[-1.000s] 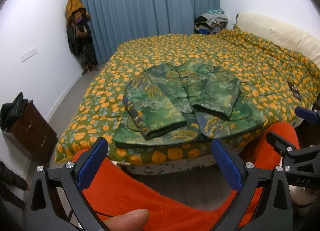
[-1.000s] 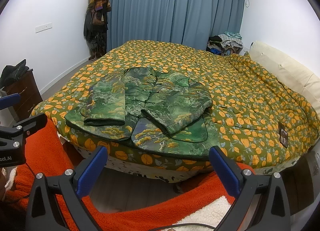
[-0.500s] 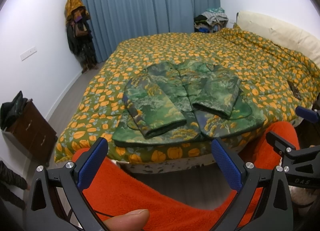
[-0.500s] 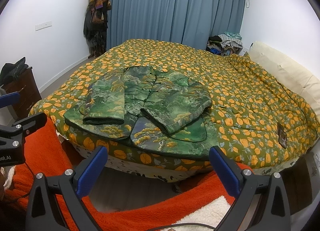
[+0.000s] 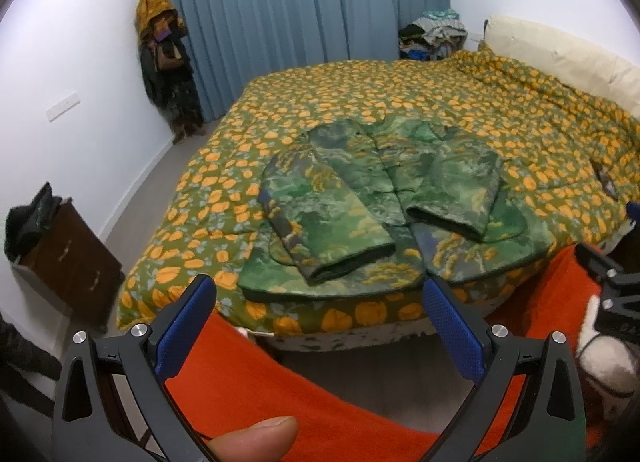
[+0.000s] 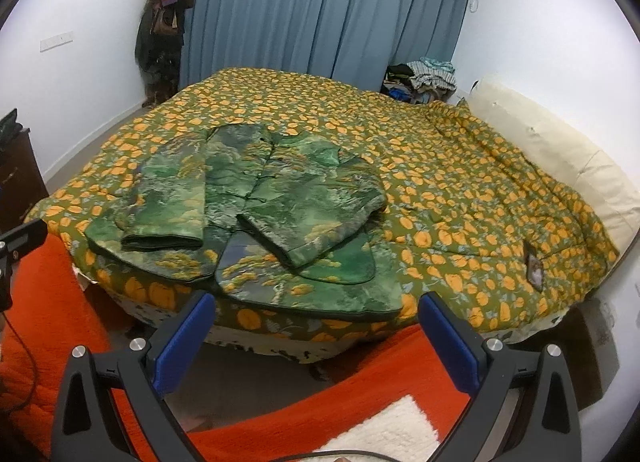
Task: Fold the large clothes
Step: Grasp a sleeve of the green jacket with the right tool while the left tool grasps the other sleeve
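Two grippers are in your hands, and both have the fingers spread wide with nothing between them. Your left gripper (image 5: 320, 326) hangs over your orange trousers (image 5: 280, 390), short of the bed edge, and your thumb tip (image 5: 256, 438) shows at the bottom of its view. Your right gripper (image 6: 316, 338) is also short of the bed, above the floor and the orange cloth. Ahead of both lies the green jacket (image 5: 384, 206) (image 6: 260, 214), flat on the bed (image 5: 520, 134) (image 6: 460, 182) near its closest edge, front side up, with both sleeves folded in over the body. Its hem reaches the edge of the orange-patterned cover. Far behind stand the blue curtains (image 5: 300, 22) (image 6: 320, 10).
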`<act>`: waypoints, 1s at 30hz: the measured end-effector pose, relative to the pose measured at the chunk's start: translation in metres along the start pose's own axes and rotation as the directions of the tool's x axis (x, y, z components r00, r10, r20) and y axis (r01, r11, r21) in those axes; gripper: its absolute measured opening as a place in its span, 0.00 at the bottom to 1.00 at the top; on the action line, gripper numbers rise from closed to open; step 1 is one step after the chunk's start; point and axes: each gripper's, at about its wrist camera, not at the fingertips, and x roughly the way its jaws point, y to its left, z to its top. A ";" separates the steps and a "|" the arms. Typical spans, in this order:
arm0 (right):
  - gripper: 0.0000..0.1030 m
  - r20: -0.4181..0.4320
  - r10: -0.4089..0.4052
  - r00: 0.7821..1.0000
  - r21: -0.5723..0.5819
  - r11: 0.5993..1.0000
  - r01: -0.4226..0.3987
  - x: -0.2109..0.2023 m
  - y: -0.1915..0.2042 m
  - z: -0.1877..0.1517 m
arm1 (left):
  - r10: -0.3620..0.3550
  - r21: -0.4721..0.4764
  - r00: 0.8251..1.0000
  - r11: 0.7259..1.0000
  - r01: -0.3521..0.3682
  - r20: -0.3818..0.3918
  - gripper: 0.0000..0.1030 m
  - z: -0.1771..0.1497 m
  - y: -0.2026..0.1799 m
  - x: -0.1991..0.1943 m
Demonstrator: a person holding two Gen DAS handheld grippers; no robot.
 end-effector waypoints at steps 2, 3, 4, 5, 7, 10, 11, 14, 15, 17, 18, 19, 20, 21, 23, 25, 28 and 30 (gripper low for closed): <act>1.00 -0.006 -0.003 1.000 0.002 1.000 0.003 0.002 0.000 0.003 | 0.004 0.008 1.000 1.000 -0.004 -0.002 1.00 -0.001 -0.001 0.002; 1.00 -0.007 -0.006 1.000 0.003 1.000 0.006 0.003 0.000 0.003 | -0.001 0.010 1.000 1.000 0.001 -0.004 1.00 -0.001 -0.002 0.003; 1.00 -0.009 -0.005 1.000 0.003 1.000 0.005 0.004 -0.001 0.004 | -0.012 0.010 1.000 1.000 0.012 -0.005 1.00 -0.001 -0.002 0.003; 1.00 -0.011 -0.003 1.000 0.002 1.000 0.003 0.004 0.000 0.004 | -0.023 0.006 1.000 1.000 0.023 -0.004 1.00 0.000 -0.001 0.004; 1.00 -0.007 0.024 1.000 0.000 1.000 -0.024 0.006 -0.003 0.008 | -0.050 -0.001 0.999 0.999 0.050 0.000 1.00 0.003 0.002 0.006; 1.00 0.034 0.108 0.994 -0.028 0.994 -0.107 0.007 -0.009 0.023 | -0.035 0.021 0.999 0.999 0.034 0.021 1.00 0.011 0.009 0.015; 1.00 0.044 0.136 0.990 -0.033 0.990 -0.134 0.009 -0.012 0.030 | -0.006 0.038 1.000 0.999 0.005 0.029 1.00 0.014 0.011 0.020; 1.00 0.086 0.170 0.982 -0.032 0.985 -0.168 0.015 -0.028 0.053 | 0.008 0.045 1.000 0.999 -0.007 -0.006 1.00 0.022 0.019 0.038; 1.00 0.111 0.177 0.978 -0.033 0.984 -0.175 0.018 -0.033 0.059 | 0.005 0.037 1.000 0.999 -0.004 -0.021 1.00 0.025 0.023 0.044; 1.00 0.162 0.197 0.967 -0.061 0.980 -0.189 0.029 -0.038 0.072 | 0.000 0.010 0.999 1.000 0.001 -0.035 1.00 0.029 0.031 0.054; 1.00 0.172 0.222 0.960 -0.102 0.973 -0.207 0.041 -0.039 0.078 | -0.003 -0.005 0.999 1.000 0.003 -0.037 1.00 0.029 0.035 0.057; 1.00 0.164 0.246 0.955 -0.138 0.964 -0.225 0.054 -0.036 0.081 | -0.010 -0.022 0.999 1.000 0.009 -0.043 1.00 0.030 0.038 0.062; 1.00 0.129 0.271 0.954 -0.192 0.951 -0.244 0.077 -0.031 0.082 | -0.020 -0.038 0.998 0.999 0.018 -0.052 1.00 0.030 0.040 0.067; 1.00 0.094 0.268 0.959 -0.224 0.944 -0.242 0.095 -0.024 0.081 | -0.023 -0.045 0.998 0.999 0.021 -0.060 1.00 0.030 0.042 0.071; 1.00 0.017 0.256 0.967 -0.272 0.931 -0.242 0.133 -0.010 0.075 | -0.013 -0.055 0.996 0.998 0.008 -0.083 1.00 0.027 0.042 0.083; 1.00 -0.060 0.276 0.959 -0.287 0.916 -0.282 0.172 0.007 0.066 | -0.016 -0.067 0.993 0.998 0.009 -0.114 1.00 0.020 0.042 0.094; 0.99 -0.149 0.294 0.944 -0.273 0.905 -0.325 0.231 0.032 0.053 | -0.057 -0.084 0.985 0.995 0.044 -0.160 1.00 0.013 0.041 0.110; 0.99 -0.179 0.288 0.941 -0.272 0.905 -0.328 0.261 0.045 0.046 | -0.084 -0.100 0.979 0.993 0.066 -0.187 1.00 0.009 0.041 0.120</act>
